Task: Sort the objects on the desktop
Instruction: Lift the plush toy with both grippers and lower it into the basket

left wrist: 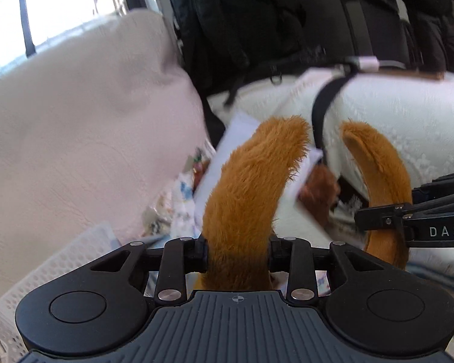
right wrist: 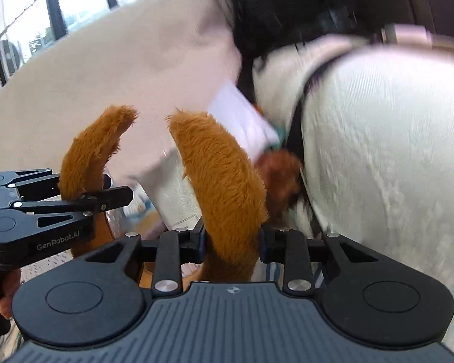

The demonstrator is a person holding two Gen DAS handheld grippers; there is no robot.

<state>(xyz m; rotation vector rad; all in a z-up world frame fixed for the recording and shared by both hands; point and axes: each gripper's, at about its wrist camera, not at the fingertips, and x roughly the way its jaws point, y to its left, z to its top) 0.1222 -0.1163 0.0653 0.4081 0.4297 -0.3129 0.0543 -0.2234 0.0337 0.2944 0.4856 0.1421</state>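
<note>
Readable text first: we get "DAS" on the right gripper (left wrist: 375, 222) where it enters the left wrist view, cut off at the frame edge. In the right wrist view the left gripper (right wrist: 118, 197) carries "GenRobot.AI" on its side. Nothing else legible.

Left gripper clenched on one furry brown limb (left wrist: 248, 193) of a plush toy; fur fills the gap between both pads. Right gripper clenched on the other furry limb (right wrist: 224, 187) the same way. Both limbs curve upward from the jaws, tips apart.

The toy's body is hidden under the gripper housings; we only see a darker brown patch (left wrist: 319, 190) beyond the limbs, blurred, can't say what part it is.

Behind it: white paper (right wrist: 242, 118), edges smeared by blur. White textured cover (left wrist: 393, 121) with a black strap (left wrist: 319, 115) across it. Pale cushion (left wrist: 84, 127) to the left. White perforated basket (left wrist: 60, 266) at lower left, mostly cut off. Black bag (left wrist: 242, 21) at the back.

A person's hand (right wrist: 6, 290) shows partly behind the left gripper.
</note>
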